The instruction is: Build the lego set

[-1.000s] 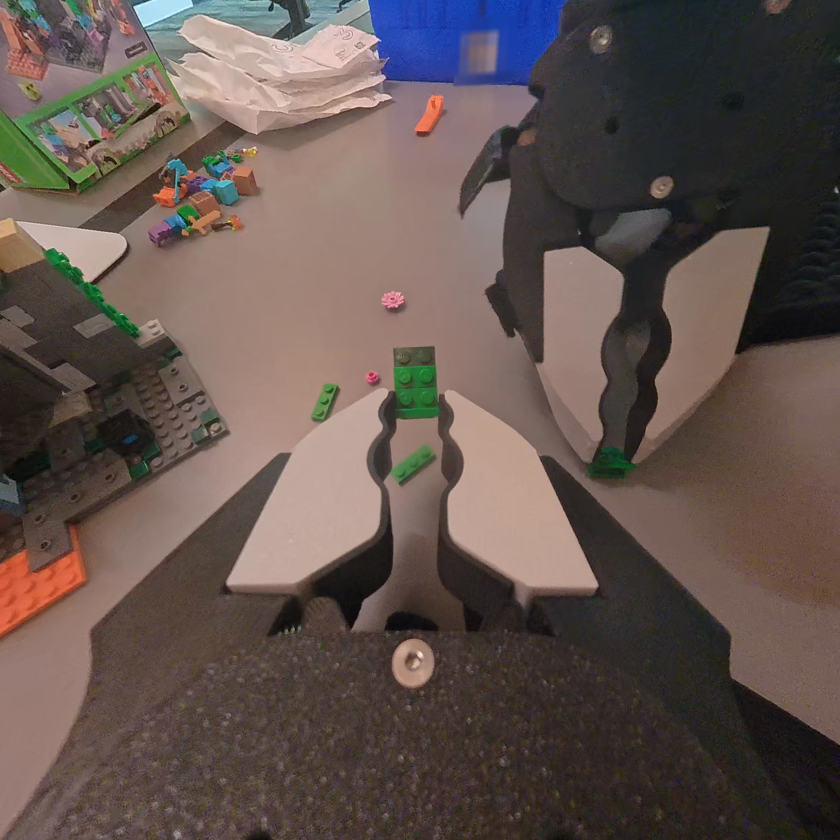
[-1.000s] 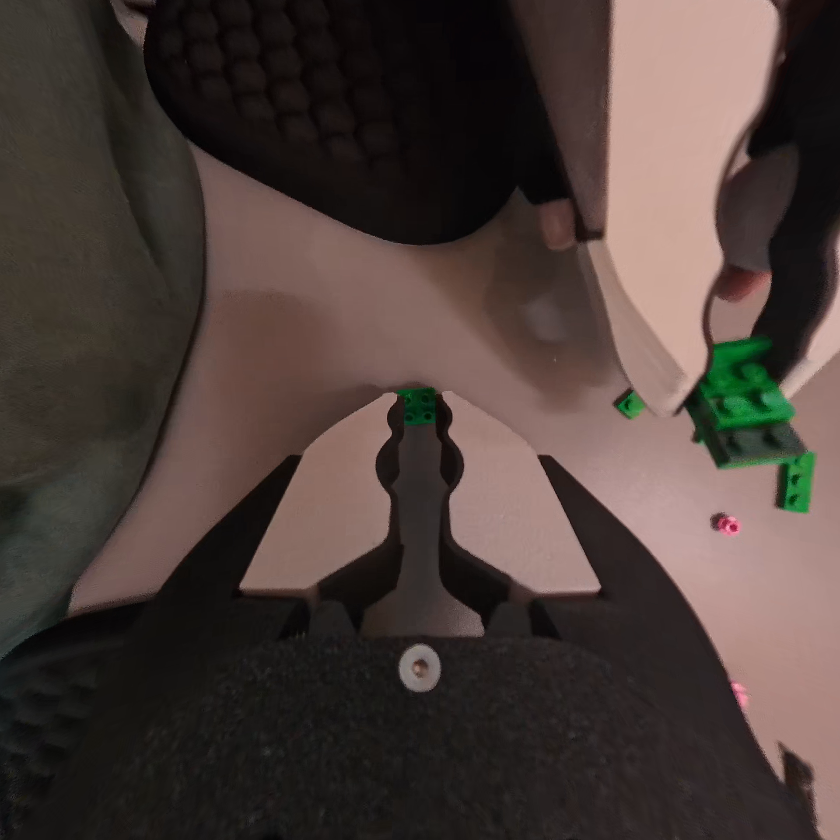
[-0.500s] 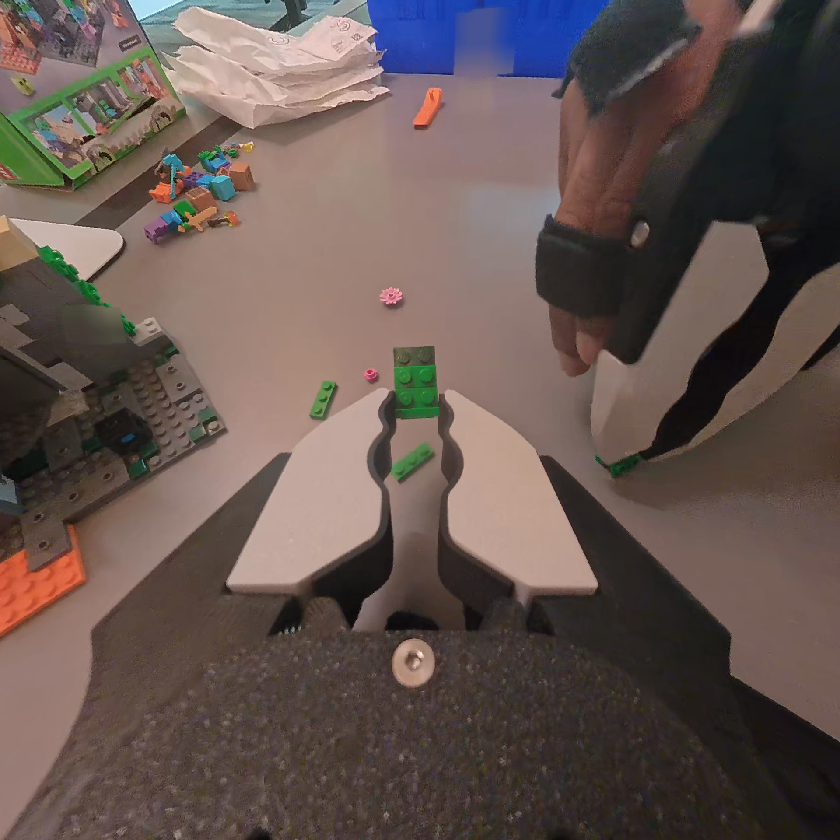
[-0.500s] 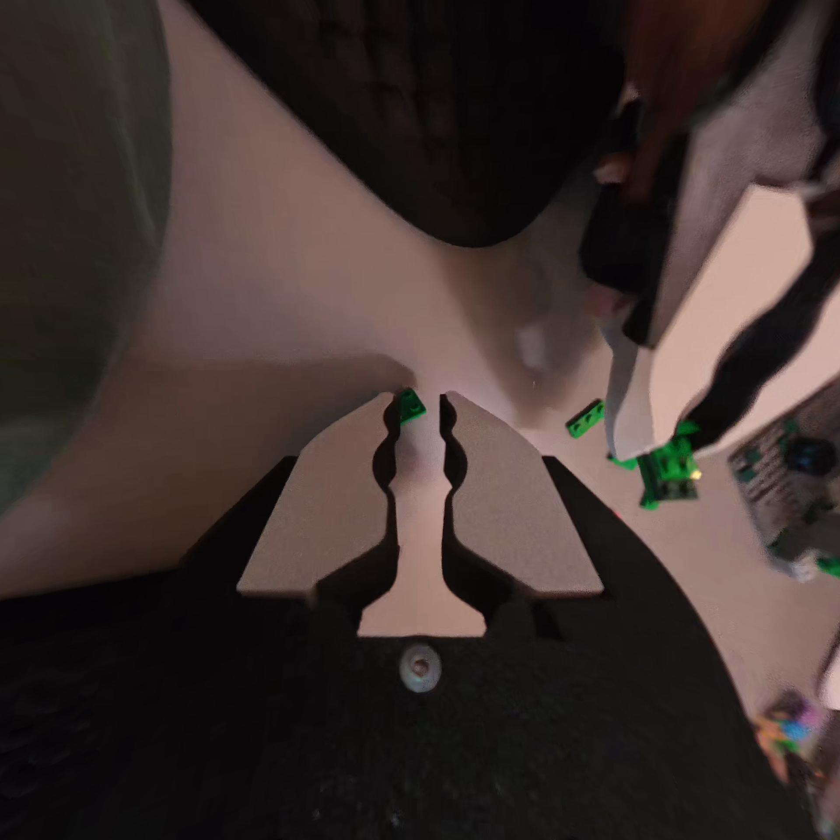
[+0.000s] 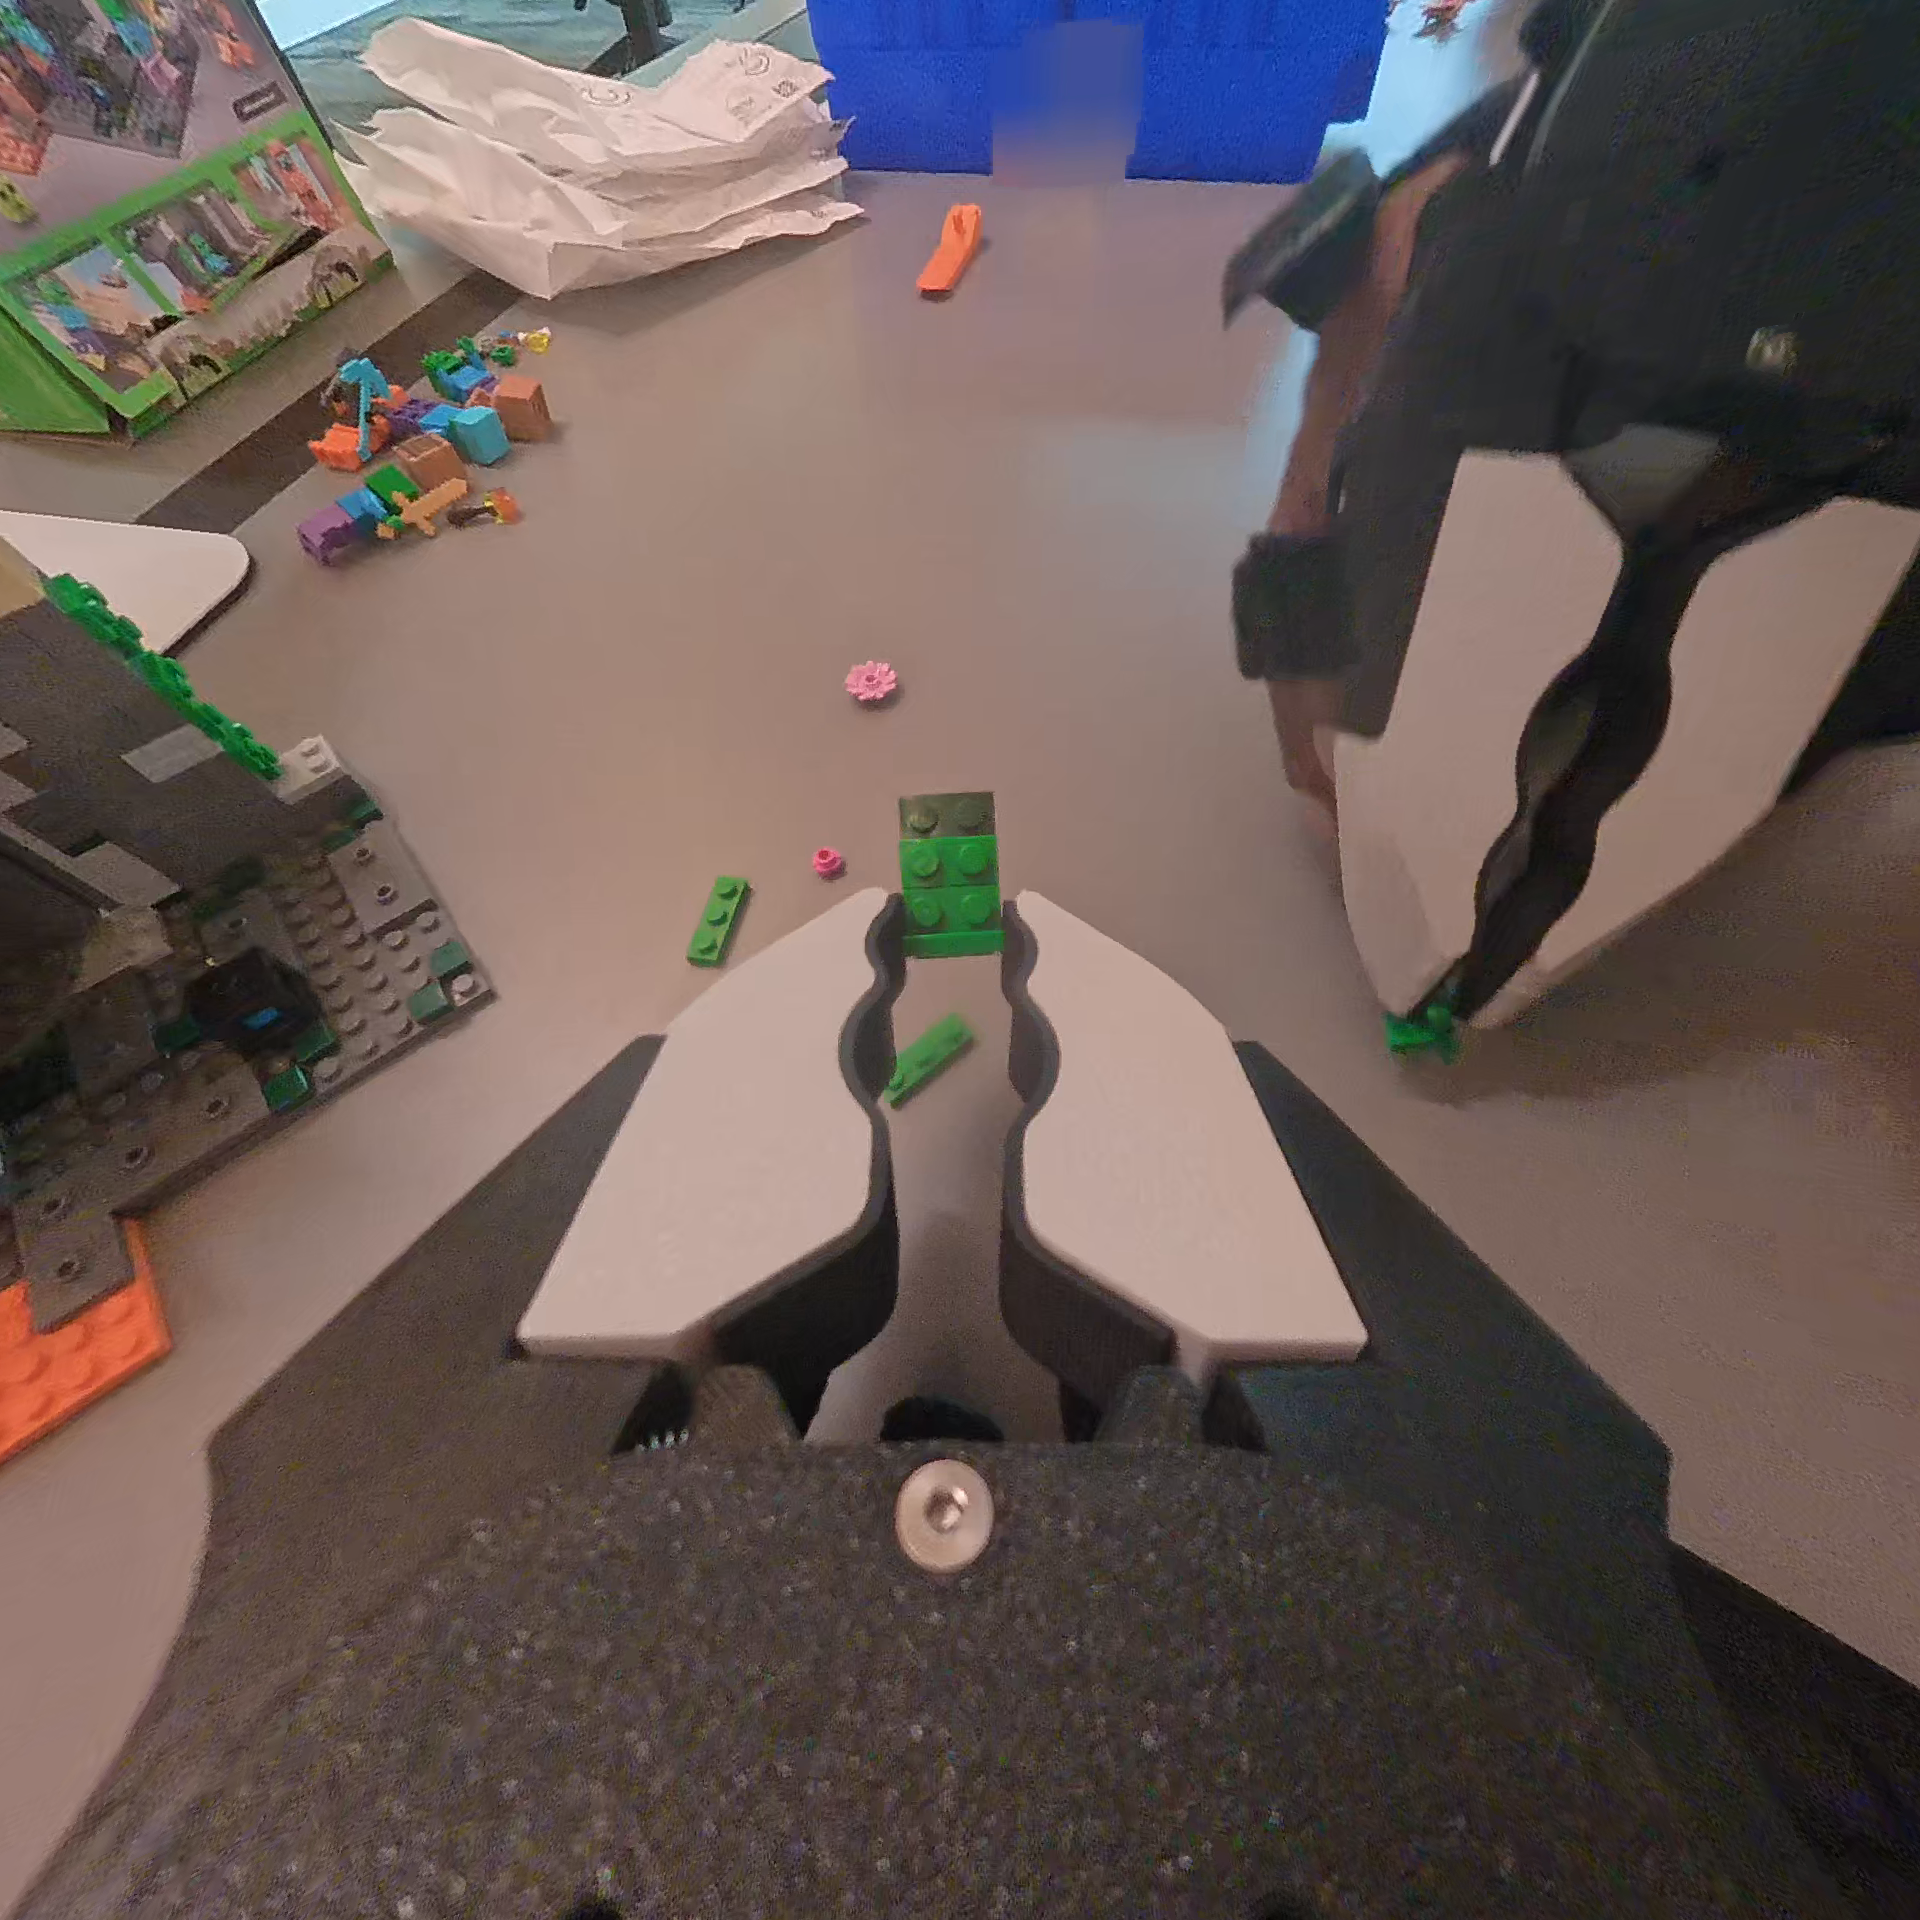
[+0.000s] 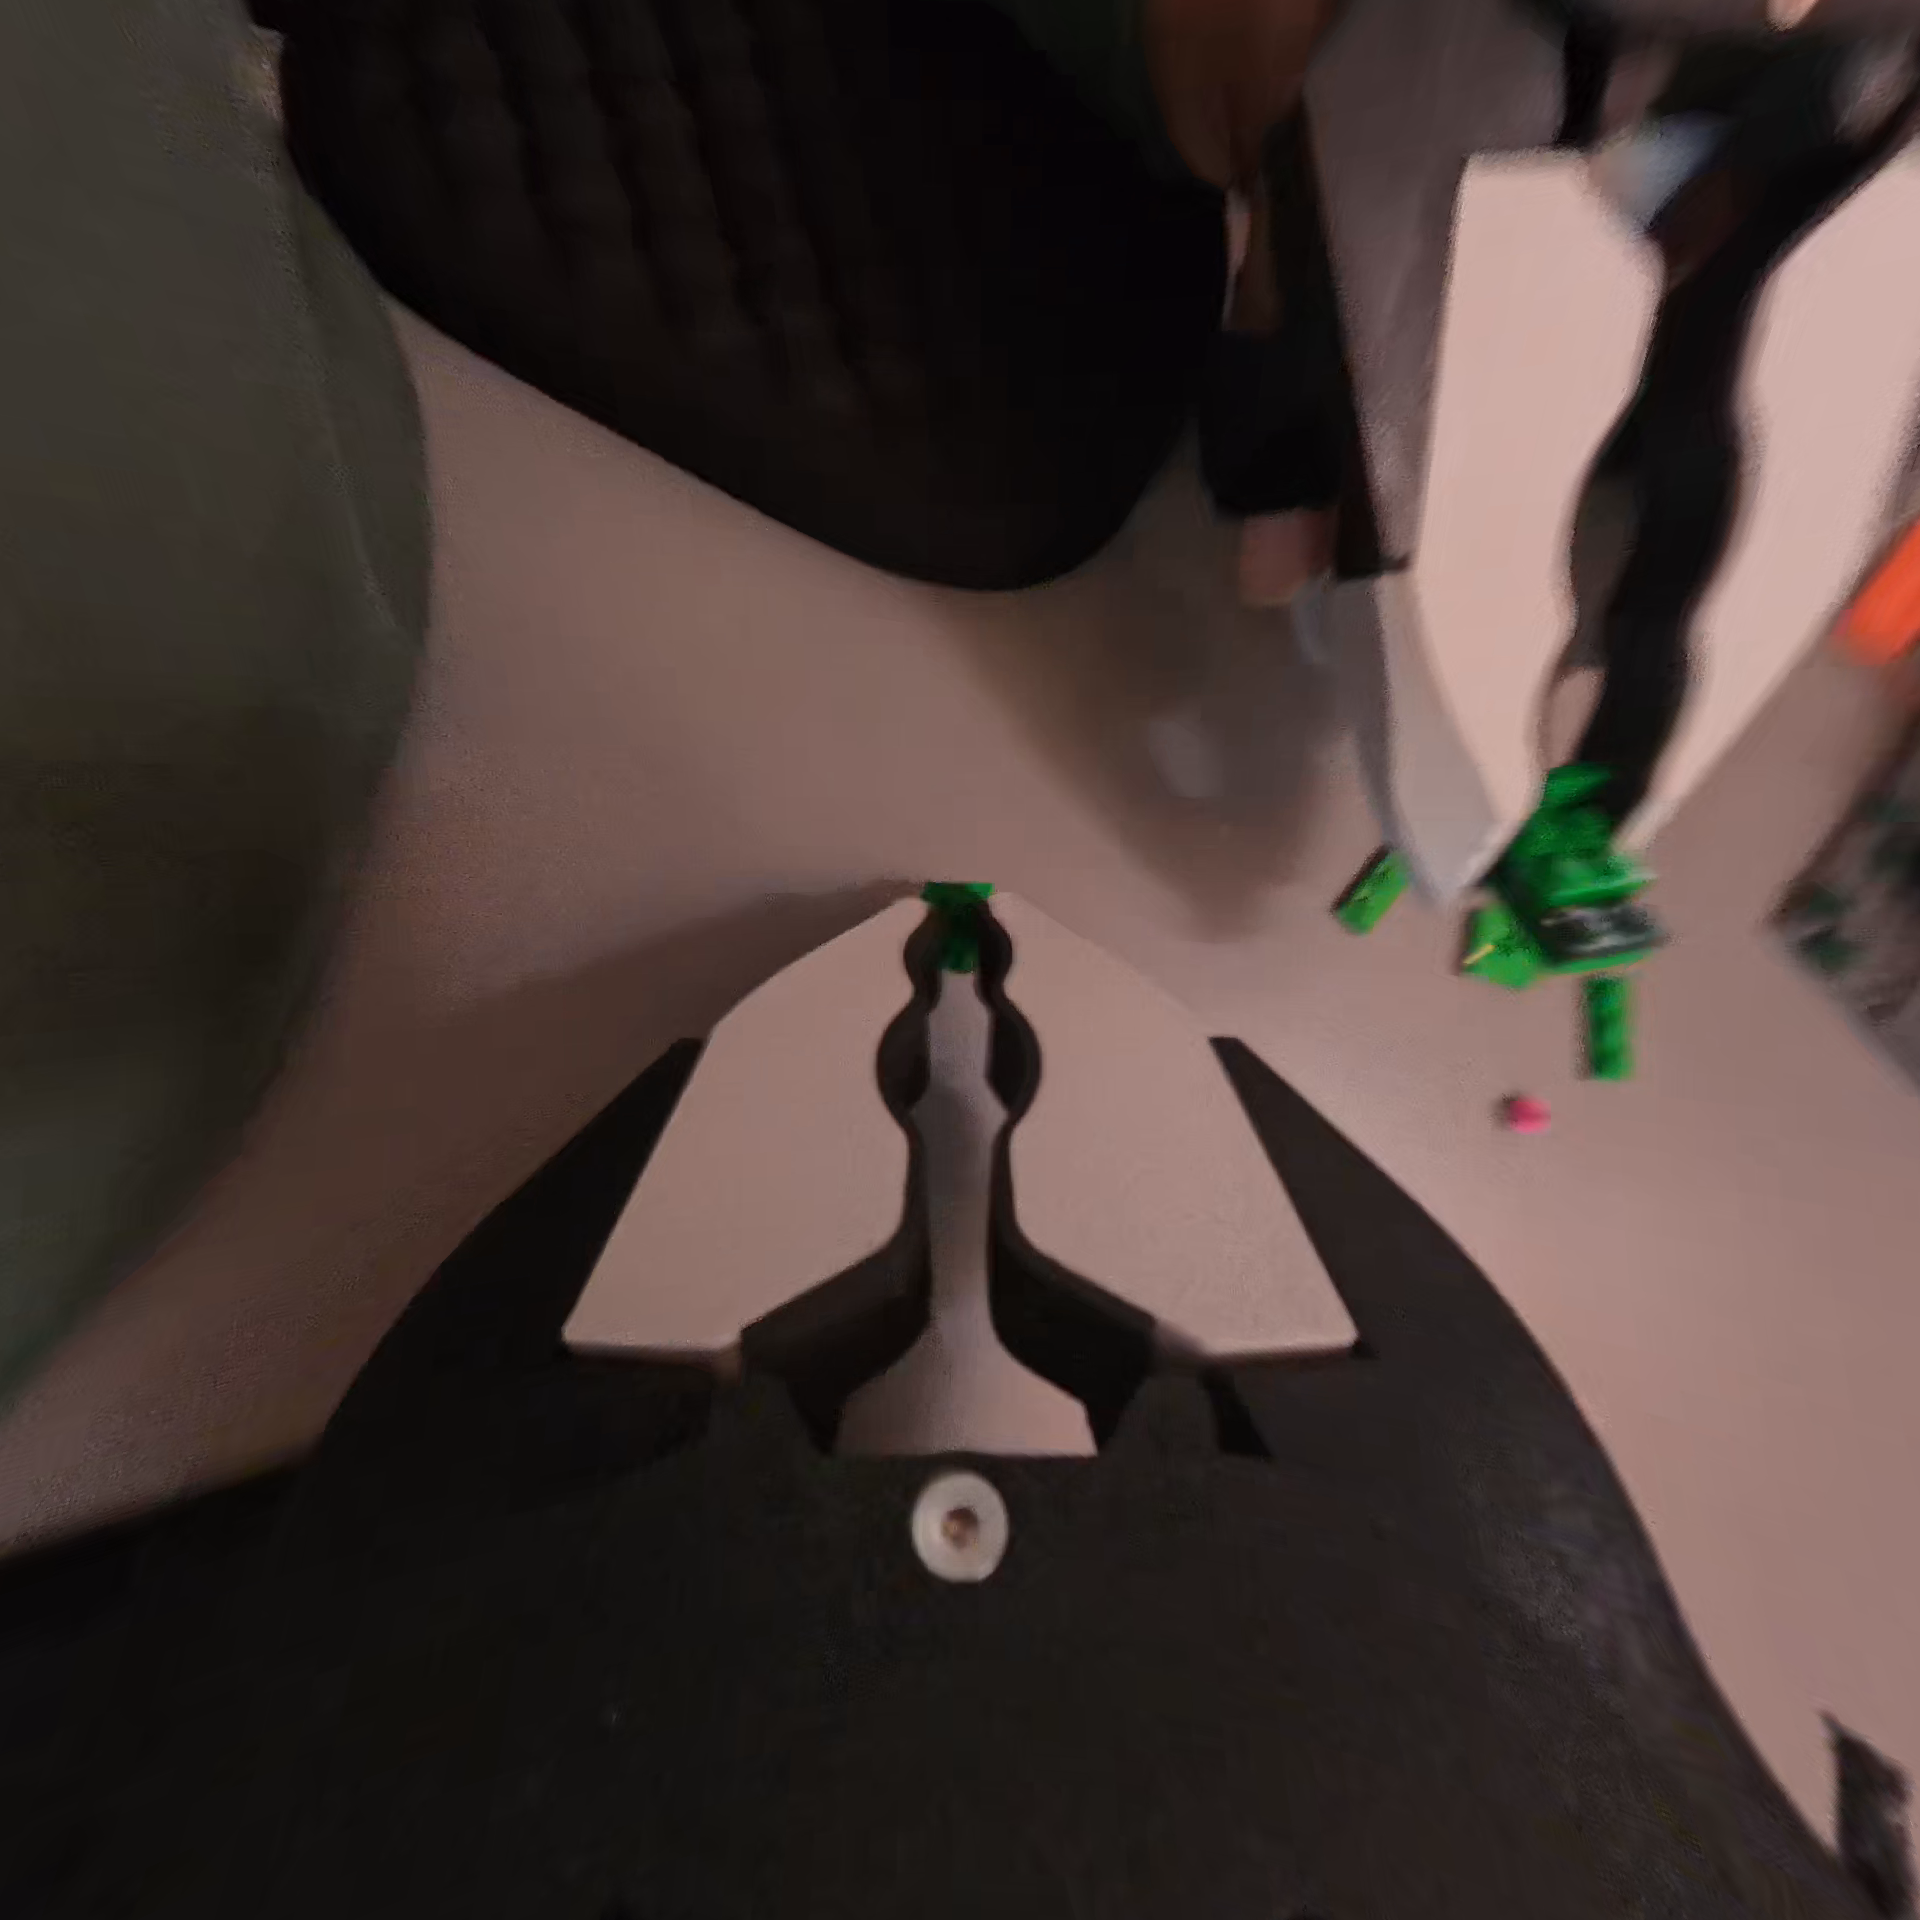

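Observation:
My left gripper (image 5: 951,914) is shut on a green brick stack (image 5: 948,883) whose far end is a dark green plate, and holds it just above the grey table (image 5: 1039,468). My right gripper (image 6: 958,902) is shut on a small green piece (image 6: 956,930). In the left wrist view the right gripper (image 5: 1439,1023) points down at the right, with the small piece (image 5: 1418,1034) at the table surface. The right wrist view is blurred and shows the left gripper's stack (image 6: 1558,883) at the upper right.
Two loose green plates (image 5: 717,920) (image 5: 928,1058), a pink flower (image 5: 871,682) and a pink stud (image 5: 828,860) lie near the stack. A grey built model (image 5: 208,935) on an orange plate (image 5: 62,1361) stands left. Set box (image 5: 156,208), paper bags (image 5: 603,145), orange separator (image 5: 951,249) and a piece pile (image 5: 426,436) lie far back. Across from one pair of fingers to the other is roughly 9 cm. The pink stud (image 5: 828,860) lies around 7 cm away from my left fingertips. It is also in sight in the right wrist view (image 6: 1521,1116).
The right gripper tilted away and back, and its jaws now stand closer together on the small green piece, gripping it a different way. The left gripper and its stack have not moved.

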Demonstrator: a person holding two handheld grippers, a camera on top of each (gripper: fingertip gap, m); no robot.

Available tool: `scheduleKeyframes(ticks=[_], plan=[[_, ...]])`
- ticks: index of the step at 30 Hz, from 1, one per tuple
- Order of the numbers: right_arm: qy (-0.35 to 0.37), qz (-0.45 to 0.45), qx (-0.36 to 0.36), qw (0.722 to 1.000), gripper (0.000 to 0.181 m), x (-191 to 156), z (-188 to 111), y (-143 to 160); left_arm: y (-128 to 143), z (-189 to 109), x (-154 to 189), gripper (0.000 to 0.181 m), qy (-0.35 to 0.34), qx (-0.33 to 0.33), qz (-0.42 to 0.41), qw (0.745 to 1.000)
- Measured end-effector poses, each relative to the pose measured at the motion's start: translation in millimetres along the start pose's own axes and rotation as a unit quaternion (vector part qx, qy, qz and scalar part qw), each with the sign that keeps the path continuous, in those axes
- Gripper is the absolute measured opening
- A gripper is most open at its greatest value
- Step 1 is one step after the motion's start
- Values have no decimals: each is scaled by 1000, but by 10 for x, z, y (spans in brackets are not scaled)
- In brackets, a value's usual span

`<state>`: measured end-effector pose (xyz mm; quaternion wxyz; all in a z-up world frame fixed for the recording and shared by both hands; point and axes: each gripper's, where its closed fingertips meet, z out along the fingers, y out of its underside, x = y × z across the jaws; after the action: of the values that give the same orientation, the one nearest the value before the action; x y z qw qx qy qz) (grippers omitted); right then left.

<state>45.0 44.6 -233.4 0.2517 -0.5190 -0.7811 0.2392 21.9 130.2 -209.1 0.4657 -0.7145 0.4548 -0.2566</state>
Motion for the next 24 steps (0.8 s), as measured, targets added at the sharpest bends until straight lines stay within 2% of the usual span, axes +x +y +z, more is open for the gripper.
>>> scheduleKeyframes(ticks=[2, 8, 12, 19, 24], plan=[[15, -49, 62, 997, 5, 41, -160, -96, -21, -5, 36, 17, 11, 6, 1, 1000], [42, -48, 184, 981, 5, 222, -649, -357, -116, -27, 231, 17, 64, 35, 15, 997], [33, -44, 220, 974, 5, 272, -854, -439, -173, -74, 421, 17, 122, 53, 30, 991], [-24, -142, 111, 983, 5, 153, -785, -412, -205, -192, 714, 17, 222, 59, 53, 972], [-104, -211, 8, 972, 5, 52, -683, -366, -191, -212, 869, 17, 278, 50, 66, 957]])
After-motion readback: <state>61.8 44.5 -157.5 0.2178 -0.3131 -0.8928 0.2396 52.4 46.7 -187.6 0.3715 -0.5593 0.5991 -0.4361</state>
